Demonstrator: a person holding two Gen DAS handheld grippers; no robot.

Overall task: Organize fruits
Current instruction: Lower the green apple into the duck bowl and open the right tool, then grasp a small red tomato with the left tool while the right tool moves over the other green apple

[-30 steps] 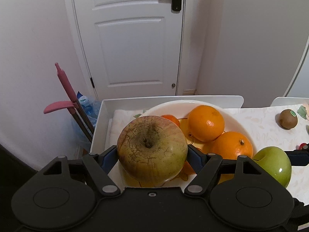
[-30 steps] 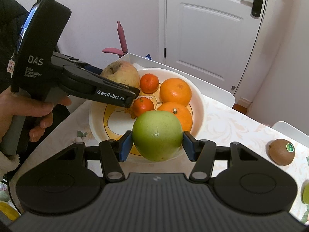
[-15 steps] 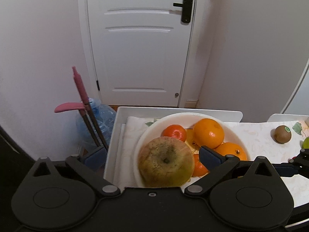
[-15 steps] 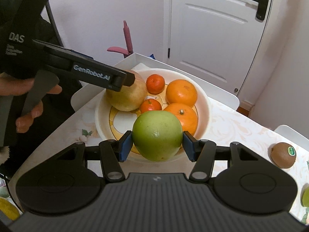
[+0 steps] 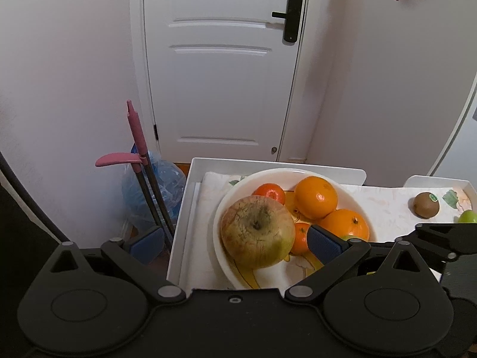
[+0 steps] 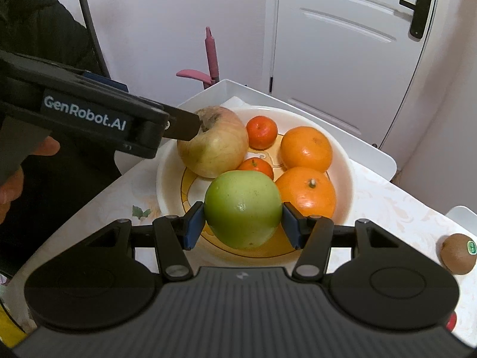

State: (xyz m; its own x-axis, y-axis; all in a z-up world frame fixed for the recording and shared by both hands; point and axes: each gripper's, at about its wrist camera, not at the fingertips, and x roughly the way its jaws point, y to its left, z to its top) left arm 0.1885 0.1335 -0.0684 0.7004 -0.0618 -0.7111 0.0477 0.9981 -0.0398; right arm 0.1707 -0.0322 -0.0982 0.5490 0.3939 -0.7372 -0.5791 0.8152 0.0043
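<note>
The left gripper (image 5: 235,243) stands spread wide above the near rim of the white bowl (image 5: 226,208), its jaws having just been opening, and the blue pads (image 5: 323,243) sit clear of the russet apple (image 5: 258,232) — that apple lies in the bowl's left part, against the wall. Beside it in the bowl are two large oranges (image 6: 305,149) toward the far and right side and two small mandarins (image 6: 261,131) between them and the apple. The right gripper (image 6: 243,222) is clamped on a green apple (image 6: 243,208), holding it above the bowl's near rim, over the bare yellow-patterned patch of the floor of the bowl, the one open spot left inside. The bowl sits near the desk's (image 6: 387,205) far-left corner, its rim close to the raised white edge there; beyond that edge the floor drops away beside a pink-handled tool (image 5: 135,137) and a blue water bottle (image 5: 155,188). To the right the patterned desk top is open, with a kiwi (image 6: 457,253) well apart from the bowl. In the right wrist view the left gripper's body crosses over the desk's left edge, its tip just by the russet apple.
</note>
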